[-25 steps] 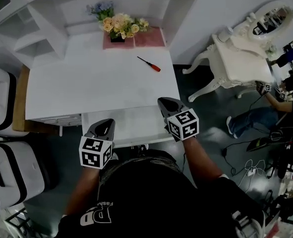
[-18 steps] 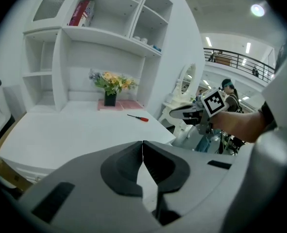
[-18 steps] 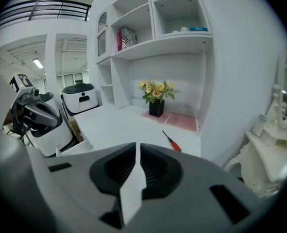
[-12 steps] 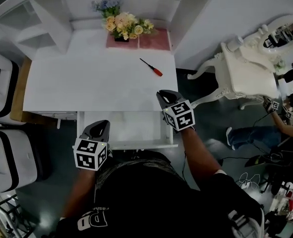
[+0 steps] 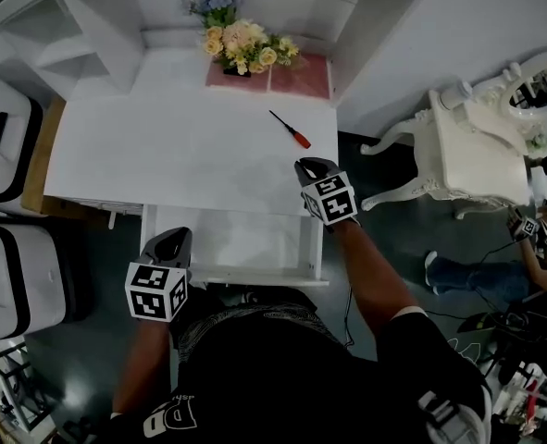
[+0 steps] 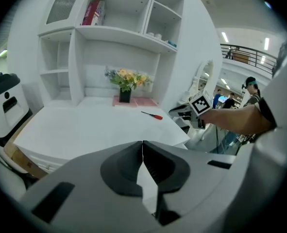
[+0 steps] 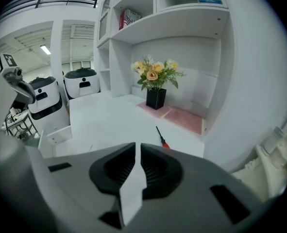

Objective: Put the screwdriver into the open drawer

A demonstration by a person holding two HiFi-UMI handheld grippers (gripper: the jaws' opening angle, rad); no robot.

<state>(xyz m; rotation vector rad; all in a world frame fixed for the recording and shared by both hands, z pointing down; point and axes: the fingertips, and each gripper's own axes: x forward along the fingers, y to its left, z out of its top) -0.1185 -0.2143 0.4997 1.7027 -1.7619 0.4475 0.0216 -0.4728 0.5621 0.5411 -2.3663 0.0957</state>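
The screwdriver (image 5: 292, 130), black shaft and red handle, lies on the white desk (image 5: 162, 155) near its right back corner. It also shows in the left gripper view as the screwdriver (image 6: 153, 115) and straight past my right jaws as the screwdriver (image 7: 160, 136). The open drawer (image 5: 227, 240) sticks out under the desk's front edge. My right gripper (image 5: 312, 165) (image 7: 138, 145) hovers over the desk's right front corner, a short way from the tool. Its jaws have just been opening and stand a narrow slit apart, with nothing between them. My left gripper (image 5: 176, 237) (image 6: 143, 143) is at the drawer's left front corner, tips together and empty.
A flower vase (image 5: 243, 46) and a pink mat (image 5: 296, 74) stand at the desk's back under white shelves (image 6: 119, 30). An ornate white dressing table (image 5: 472, 151) is to the right, white machines (image 5: 0, 137) to the left. A seated person's legs (image 5: 481, 271) show at far right.
My right gripper has moved forward from the drawer's right front corner to the desk's right front corner, closer to the screwdriver. The left gripper has stayed by the drawer's left front.
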